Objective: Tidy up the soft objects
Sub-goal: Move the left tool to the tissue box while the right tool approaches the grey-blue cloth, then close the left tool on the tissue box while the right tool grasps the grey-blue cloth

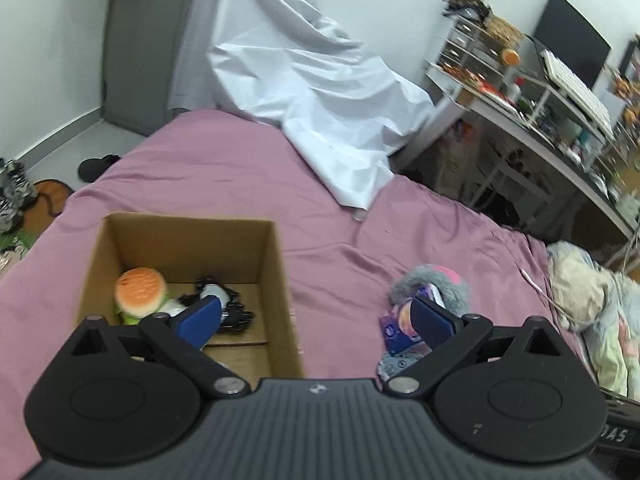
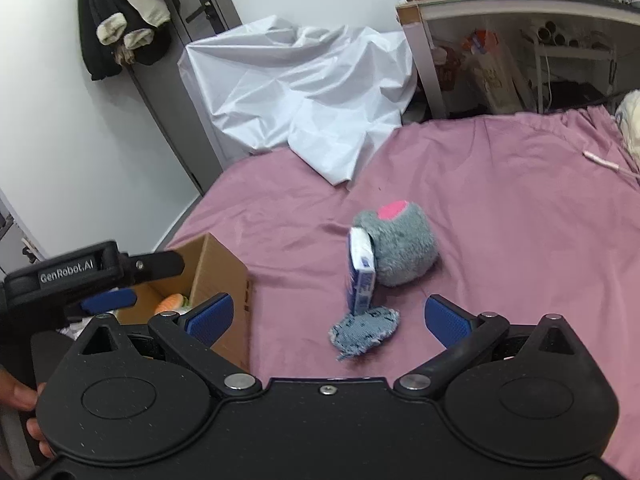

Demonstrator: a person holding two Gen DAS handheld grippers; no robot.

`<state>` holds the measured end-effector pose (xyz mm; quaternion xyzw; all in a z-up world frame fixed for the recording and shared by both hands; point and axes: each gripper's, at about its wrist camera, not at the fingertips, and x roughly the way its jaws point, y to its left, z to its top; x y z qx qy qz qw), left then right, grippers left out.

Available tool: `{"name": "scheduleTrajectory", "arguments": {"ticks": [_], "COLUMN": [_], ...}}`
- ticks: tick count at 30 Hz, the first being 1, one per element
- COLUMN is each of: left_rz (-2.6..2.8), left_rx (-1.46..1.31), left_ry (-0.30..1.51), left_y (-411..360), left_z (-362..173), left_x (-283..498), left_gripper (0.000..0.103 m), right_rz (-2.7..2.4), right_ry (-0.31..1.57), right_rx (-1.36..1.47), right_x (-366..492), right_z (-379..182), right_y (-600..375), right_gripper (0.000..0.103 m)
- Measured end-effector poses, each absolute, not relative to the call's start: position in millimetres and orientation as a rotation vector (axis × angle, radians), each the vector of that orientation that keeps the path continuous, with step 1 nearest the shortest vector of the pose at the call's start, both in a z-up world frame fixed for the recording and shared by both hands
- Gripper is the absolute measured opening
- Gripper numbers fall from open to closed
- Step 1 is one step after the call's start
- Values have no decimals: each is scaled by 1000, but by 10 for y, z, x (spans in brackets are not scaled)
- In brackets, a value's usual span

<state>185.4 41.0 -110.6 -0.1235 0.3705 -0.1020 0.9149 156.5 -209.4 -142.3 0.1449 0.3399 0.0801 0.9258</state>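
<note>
A cardboard box (image 1: 276, 280) stands on the pink bed. Inside it lie a burger plush (image 1: 140, 290) and a black-and-white plush (image 1: 224, 300). The box also shows in the right wrist view (image 2: 224, 272). A grey furry plush with a pink patch (image 2: 400, 248) lies on the bed, a blue-and-white packet (image 2: 362, 276) leaning against it and a denim pouch (image 2: 364, 330) in front. My left gripper (image 1: 316, 316) is open and empty, over the box's right wall. My right gripper (image 2: 328, 320) is open and empty, just short of the denim pouch. The grey plush shows in the left wrist view (image 1: 436, 280).
A crumpled white sheet (image 2: 304, 92) covers the bed's far end. A desk with shelves and clutter (image 1: 540, 112) runs along the right. A bundled blanket (image 1: 592, 300) lies at the bed's right edge. Coats hang on a door (image 2: 120, 16). Shoes lie on the floor (image 1: 96, 166).
</note>
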Motion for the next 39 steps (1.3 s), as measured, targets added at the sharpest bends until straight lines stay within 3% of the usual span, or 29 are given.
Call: {"name": "scheduleTrajectory", "arguments": {"ticks": [5, 9, 19, 33, 34, 37, 39], "left_rz": [-265, -292, -361, -457, -462, -466, -467], "left_rx": [-238, -234, -219, -181, -175, -167, -164], "left_ry": [797, 808, 837, 911, 917, 938, 953], "left_y": [221, 119, -145, -597, -634, -722, -763], "left_z": [-1182, -1227, -1309, -1543, -1565, -1632, -1677], "left_x": [1947, 1999, 2174, 2454, 2474, 2532, 2556], "left_gripper": [99, 97, 76, 62, 62, 58, 55], "right_rz": [163, 177, 189, 148, 147, 140, 141], "right_ry": [721, 763, 880, 904, 901, 906, 906], "right_rx": [311, 344, 504, 672, 676, 661, 668], "right_x": [1623, 1703, 1916, 2100, 2105, 2128, 2132], "right_z": [-1548, -1658, -2065, -2341, -2344, -2369, -2389], "right_y": [-2148, -2177, -2248, -2401, -2407, -2401, -2420], "right_gripper": [100, 74, 46, 45, 43, 24, 22]}}
